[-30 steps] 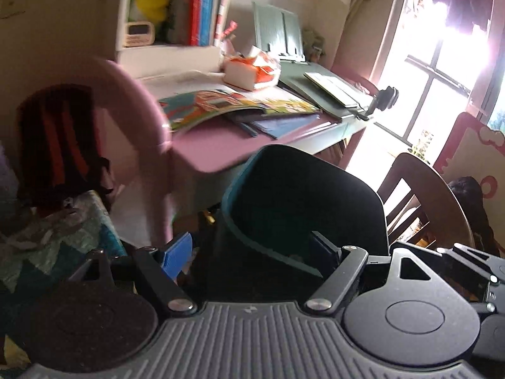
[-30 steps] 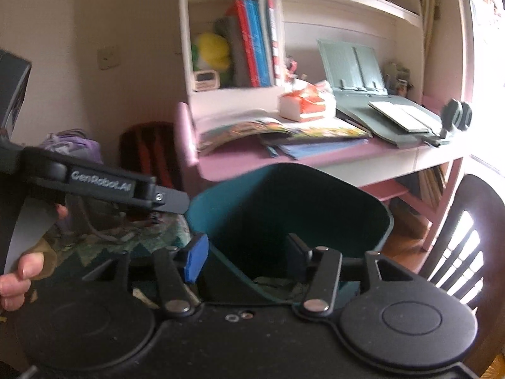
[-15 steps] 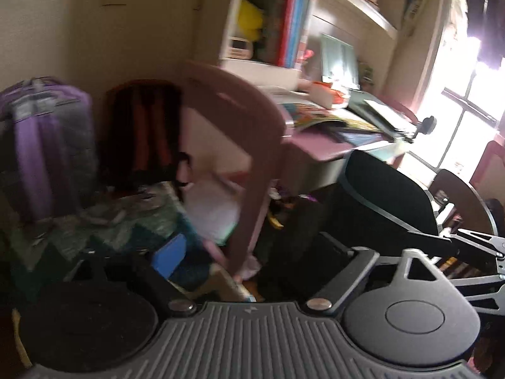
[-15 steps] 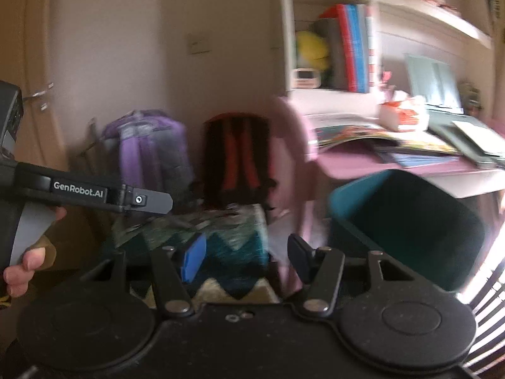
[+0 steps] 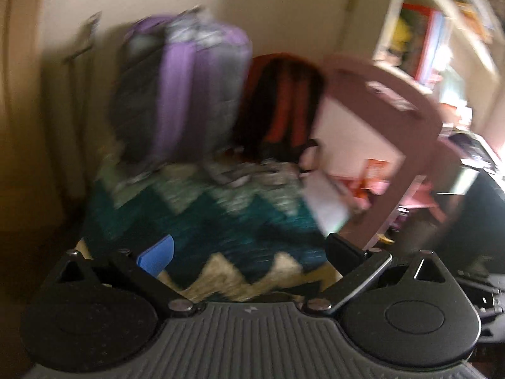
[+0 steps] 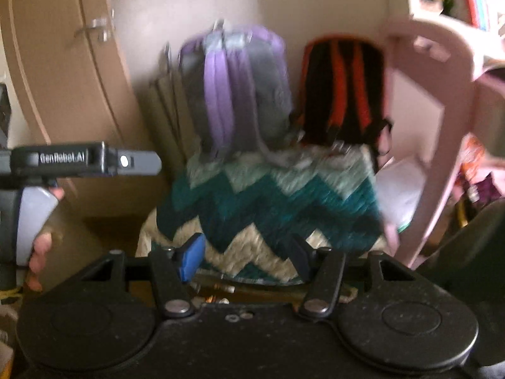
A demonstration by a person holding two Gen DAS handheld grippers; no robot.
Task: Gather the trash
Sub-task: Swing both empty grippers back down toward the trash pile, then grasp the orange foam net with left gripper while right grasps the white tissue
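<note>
Zigzag blanket (image 6: 271,208) and pink chair (image 6: 442,126) block ahead.

Child's bedroom — backpacks (image 6: 243,85), pink desk (image 6: 442,72), bookshelf (image 5: 419,28).

Both my wrist views are smeared by motion blur, the left far worse: the purple backpack (image 5: 186,85) and the zigzag blanket (image 5: 202,208) are streaks there, a little firmer in the right view. Daylight comes in from the right, washing out the shelf (image 5: 442,47) edge. The left side sinks into brown shadow. Fisheye bending curves the door (image 6: 63,72) frame. Only my gripper bodies look sharp; small floor items under the right view are, I think, unreadable.
</note>
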